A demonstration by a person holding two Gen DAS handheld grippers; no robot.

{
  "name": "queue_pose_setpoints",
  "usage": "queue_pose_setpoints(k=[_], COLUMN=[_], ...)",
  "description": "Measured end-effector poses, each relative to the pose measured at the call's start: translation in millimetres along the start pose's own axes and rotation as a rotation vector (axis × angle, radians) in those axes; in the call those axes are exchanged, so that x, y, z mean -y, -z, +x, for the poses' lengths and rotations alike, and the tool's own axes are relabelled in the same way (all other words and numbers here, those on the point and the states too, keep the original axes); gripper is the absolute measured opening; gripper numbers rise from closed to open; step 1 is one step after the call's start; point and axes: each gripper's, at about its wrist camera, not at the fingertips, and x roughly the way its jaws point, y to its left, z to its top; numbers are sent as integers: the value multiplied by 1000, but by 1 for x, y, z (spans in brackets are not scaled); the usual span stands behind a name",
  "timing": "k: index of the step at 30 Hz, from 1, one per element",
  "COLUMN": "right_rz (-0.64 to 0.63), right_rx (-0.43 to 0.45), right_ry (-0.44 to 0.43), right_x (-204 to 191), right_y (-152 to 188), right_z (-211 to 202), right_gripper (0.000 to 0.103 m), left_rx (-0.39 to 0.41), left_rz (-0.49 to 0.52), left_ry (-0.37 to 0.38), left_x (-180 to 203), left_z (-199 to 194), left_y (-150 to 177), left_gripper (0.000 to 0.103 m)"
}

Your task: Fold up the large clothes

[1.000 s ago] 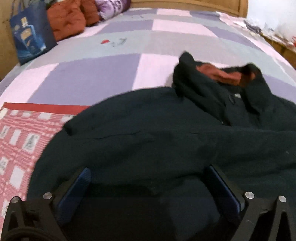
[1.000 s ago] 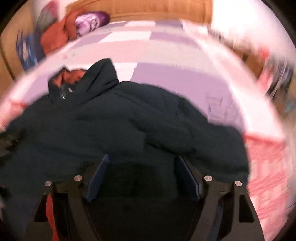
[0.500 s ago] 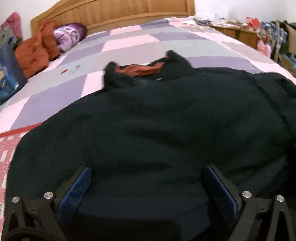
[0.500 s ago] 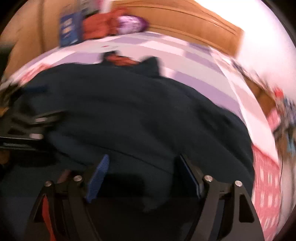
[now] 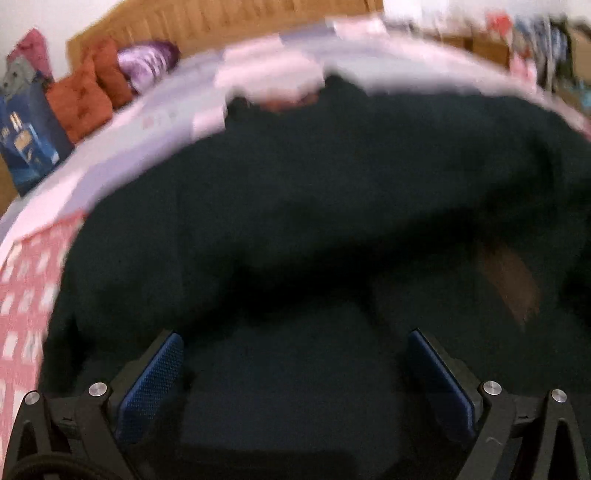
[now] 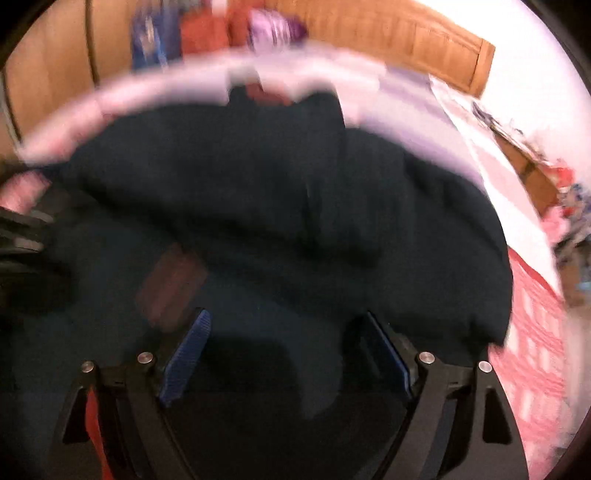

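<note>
A large dark jacket (image 5: 314,192) lies spread on the bed, filling most of both views (image 6: 258,192). Its collar shows orange-red lining at the far end (image 5: 288,101) (image 6: 266,94). A dull reddish-brown patch (image 5: 509,284) shows on the near part of the jacket (image 6: 173,280). My left gripper (image 5: 293,334) hovers over the near hem, open, its blue pads (image 5: 155,376) wide apart and pressing on nothing. My right gripper (image 6: 286,315) is open too, over dark fabric. The left gripper's black frame (image 6: 22,229) shows at the right view's left edge. Both pictures are blurred.
The bed has a purple, pink and grey checked cover (image 5: 155,122) and a red-and-white patterned blanket (image 5: 26,295) (image 6: 535,350) at the near end. A wooden headboard (image 6: 406,33), an orange garment (image 5: 85,96), a purple pillow (image 5: 147,62) and a blue bag (image 5: 26,144) lie beyond. Clutter lines the right side (image 5: 535,40).
Both grippers swept sideways and rolled over the jacket, which now fills more of each view. The reddish-brown patch has come into sight. The right jaws stand slightly wider than a second ago.
</note>
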Motion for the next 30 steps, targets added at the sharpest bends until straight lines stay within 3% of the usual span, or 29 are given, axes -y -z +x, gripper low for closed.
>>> queue_pose_setpoints(k=[2, 7, 9, 12, 15, 19, 25, 27, 30], right_rz=[111, 252, 312, 311, 217, 113, 191, 233, 209], right_rx=[10, -32, -47, -37, -58, -106, -100, -92, -96], right_ry=[-28, 126, 132, 67, -9, 10, 22, -10, 32], right_x=[29, 87, 96, 77, 30, -2, 36, 47, 43], right_y=[26, 76, 94, 106, 115, 136, 182, 188, 190], right_z=[-7, -38, -52, -69, -76, -78, -110, -120, -127], right_gripper=[86, 86, 86, 86, 86, 88, 88, 88, 88], left_rx=[-33, -75, -96, -112, -137, -186, -239, -248, -255], left_rz=[-41, -163, -169, -169, -190, -211, -282, -303, -324], left_ry=[3, -66, -74, -59, -58, -49, -64, -80, -95], left_x=[-16, -53, -49, -36, -24, -22, -38, -43, -45], left_z=[-2, -19, -23, -31, -38, -48, -67, -76, -89], left_y=[26, 45, 45, 42, 45, 67, 94, 104, 118], left_gripper=[101, 101, 100, 100, 100, 100, 100, 100, 100])
